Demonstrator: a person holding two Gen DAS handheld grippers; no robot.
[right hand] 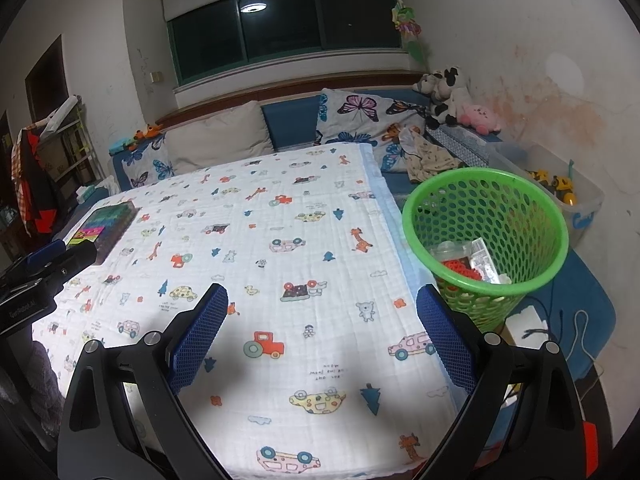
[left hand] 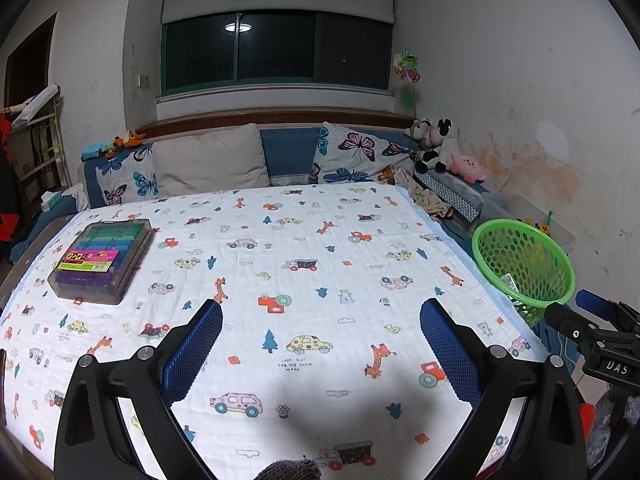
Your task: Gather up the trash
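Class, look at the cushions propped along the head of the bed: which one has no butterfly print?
The plain beige cushion, between the two butterfly cushions; it alone is unpatterned.

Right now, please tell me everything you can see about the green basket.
The green basket is round, of plastic as it looks, with hole-patterned walls and a solid rim. It stands upright, slightly tilted, beside the right edge of the bed, below the bed's surface. Inside lie wrappers and something red. Neither gripper touches it.
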